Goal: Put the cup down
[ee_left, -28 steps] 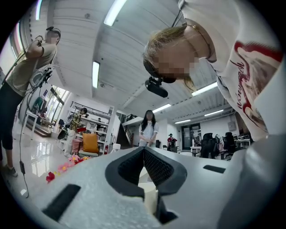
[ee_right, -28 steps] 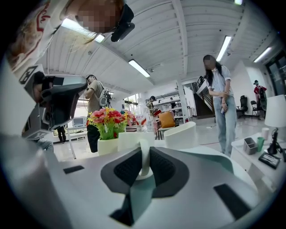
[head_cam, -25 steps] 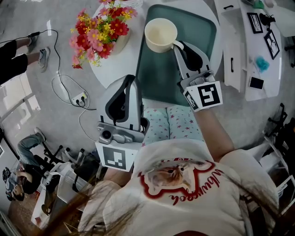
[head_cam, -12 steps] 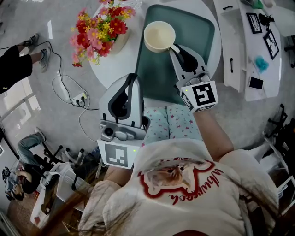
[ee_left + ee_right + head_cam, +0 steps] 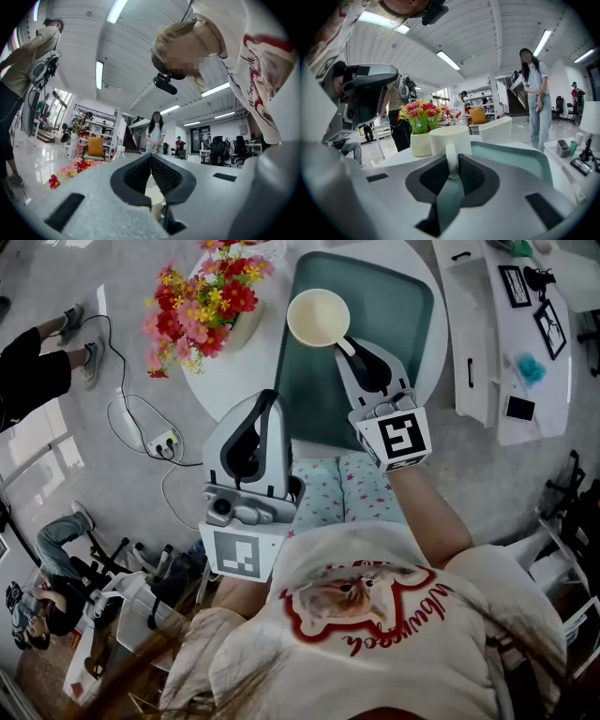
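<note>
We hold the cup point(image 5: 319, 317) over the tray's point(image 5: 403, 324) far-left corner.
Our right gripper's point(image 5: 349, 345) fingers pinch its handle, and bare tray spreads rightward and nearer. Our left gripper point(image 5: 267, 404), fingers pressed together and empty, hangs off the tray's near-left edge.

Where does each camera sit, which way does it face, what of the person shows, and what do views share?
Head view: on the person's head, facing steeply down at the cup and tray; shows the shirt, right forearm, left gripper and right gripper.
Left gripper view: on the left gripper, facing along its shut jaws, up towards the ceiling; shows the person's shirt.
Right gripper view: on the right gripper, facing along jaws shut on the cup's handle; shows the left gripper.
Shared: the flowers show in all three.
</note>
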The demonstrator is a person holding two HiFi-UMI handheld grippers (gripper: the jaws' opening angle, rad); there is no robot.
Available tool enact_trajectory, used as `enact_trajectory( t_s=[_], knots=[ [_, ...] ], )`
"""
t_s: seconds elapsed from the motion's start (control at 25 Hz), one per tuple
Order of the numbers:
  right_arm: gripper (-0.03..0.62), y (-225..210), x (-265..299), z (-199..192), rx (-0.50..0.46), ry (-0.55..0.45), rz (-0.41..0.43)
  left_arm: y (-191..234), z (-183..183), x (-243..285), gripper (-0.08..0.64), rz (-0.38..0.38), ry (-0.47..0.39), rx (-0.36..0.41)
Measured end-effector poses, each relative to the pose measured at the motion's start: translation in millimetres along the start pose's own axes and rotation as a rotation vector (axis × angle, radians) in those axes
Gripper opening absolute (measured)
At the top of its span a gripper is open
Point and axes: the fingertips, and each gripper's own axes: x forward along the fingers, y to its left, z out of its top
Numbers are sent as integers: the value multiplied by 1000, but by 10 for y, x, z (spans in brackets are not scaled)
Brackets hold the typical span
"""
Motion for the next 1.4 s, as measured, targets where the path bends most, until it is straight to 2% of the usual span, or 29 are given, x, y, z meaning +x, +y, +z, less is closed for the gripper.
enact_trajectory(
  t_s=[0.4,0.52,0.72,0.92,1.2,1.4],
  knots=[
    [52,2,10,4,34,21,-18,27,-28,39,15,-3,11,2],
    [57,35,10,39,25,16,1,40,-40,41,15,-2,15,3],
    [101,80,-42,135,-6,2,18,24,-55,49,15,-9,21,6],
    [109,58,-151,237,-23,3,12,26,-31,53,15,0,18,0],
    [109,-100,-351,701,-13,-64,-23,-51,59,128,15,-19,9,15],
    [107,-101,-437,1146,-14,-138,-23,-97,-27,131,15,-26,61,5]
  ],
)
